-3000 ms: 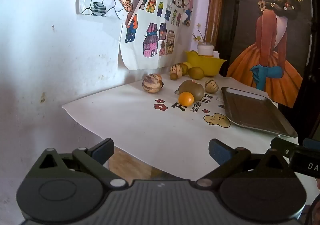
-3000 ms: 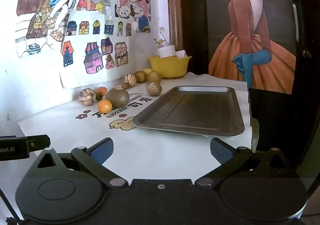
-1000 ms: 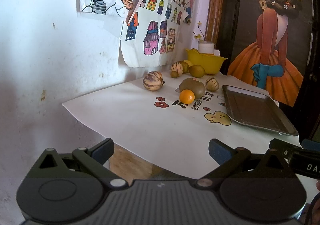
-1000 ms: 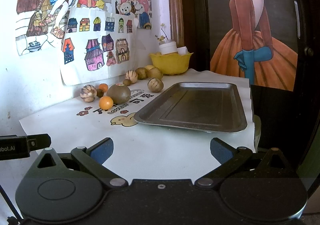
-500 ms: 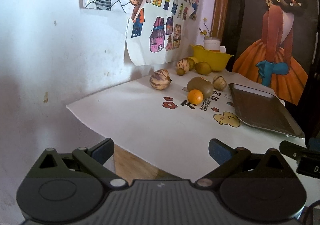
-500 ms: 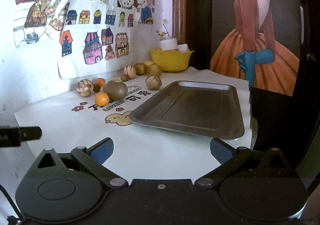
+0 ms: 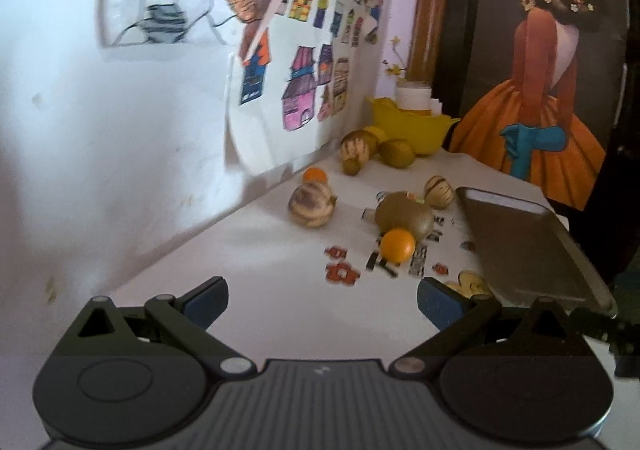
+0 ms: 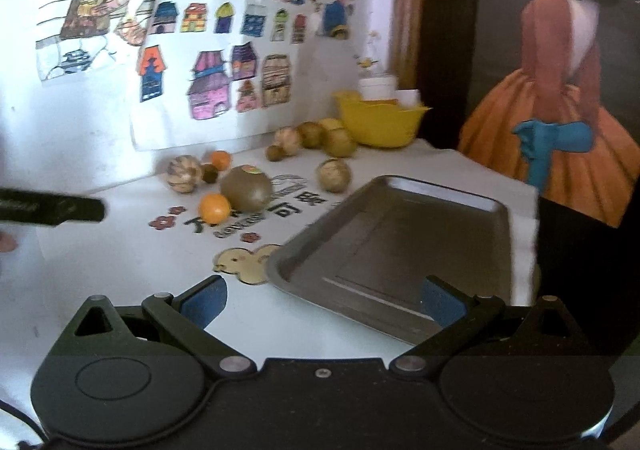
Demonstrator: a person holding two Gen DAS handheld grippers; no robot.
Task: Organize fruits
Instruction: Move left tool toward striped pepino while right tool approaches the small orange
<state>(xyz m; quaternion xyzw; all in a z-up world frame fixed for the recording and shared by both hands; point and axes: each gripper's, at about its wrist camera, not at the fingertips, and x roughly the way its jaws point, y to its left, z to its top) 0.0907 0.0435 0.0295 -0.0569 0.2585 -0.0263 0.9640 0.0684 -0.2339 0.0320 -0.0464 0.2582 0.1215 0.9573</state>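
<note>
Above table, both tools (image 7: 322, 300) (image 8: 324, 300) agape

Matte black linkage arms on left gripper (image 7: 322, 300) and right gripper (image 8: 323, 300), silver pivot screws, blue finger pads (image 7: 437, 303), ribbed grey housing.

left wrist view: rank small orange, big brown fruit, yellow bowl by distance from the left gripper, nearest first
From the left gripper, jaws open and empty:
1. small orange, ahead, slightly right, on the printed mat.
2. big brown fruit, directly behind the orange, touching it.
3. yellow bowl, far back by the wall corner.
</note>
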